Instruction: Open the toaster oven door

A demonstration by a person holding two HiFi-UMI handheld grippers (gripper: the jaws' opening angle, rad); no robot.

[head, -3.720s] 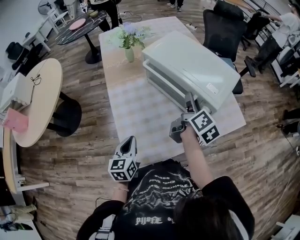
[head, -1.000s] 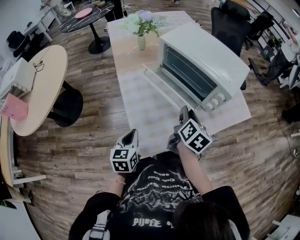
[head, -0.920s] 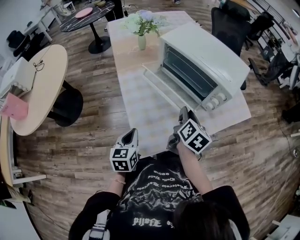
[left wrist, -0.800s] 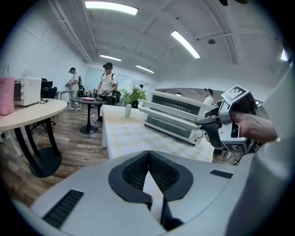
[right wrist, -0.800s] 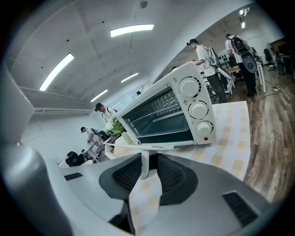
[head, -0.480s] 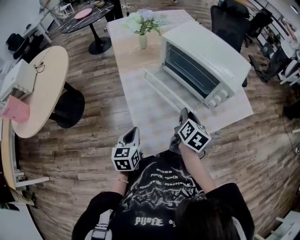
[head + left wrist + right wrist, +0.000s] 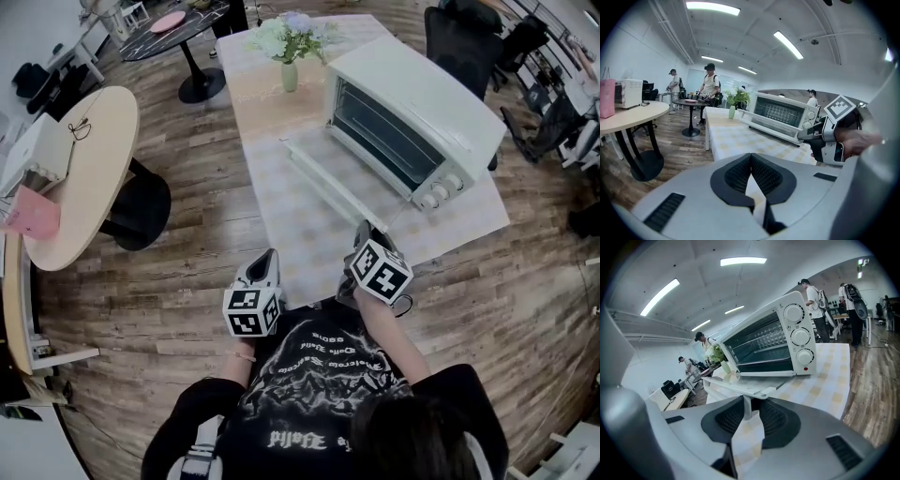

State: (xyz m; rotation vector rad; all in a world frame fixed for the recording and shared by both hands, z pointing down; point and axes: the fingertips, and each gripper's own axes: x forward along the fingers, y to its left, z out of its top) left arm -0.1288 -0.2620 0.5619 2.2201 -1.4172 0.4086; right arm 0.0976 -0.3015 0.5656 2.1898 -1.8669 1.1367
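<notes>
The right gripper point(image 7: 751, 405) holds its 2 dark ribbed pads point(image 7: 727, 418) partway apart, having just been closing. The white end post point(image 7: 747, 410) of the door handle shows in the gap at their tips, with no pad clamped on it. The left gripper point(image 7: 751, 158) has its pads meeting at the tips, with nothing held. Seen from above, both grippers sit low in the centre of the frame at the near edge of a checked table point(image 7: 281, 239), left gripper point(image 7: 270, 255) beside right gripper point(image 7: 364, 231). The white toaster oven point(image 7: 422, 94) stands at upper right, 3 knobs point(image 7: 800, 336) on its front. Its door point(image 7: 323, 171) hangs fully open, lying flat, the dark cavity exposed. A vase of flowers point(image 7: 289, 47) stands at the top centre.
</notes>
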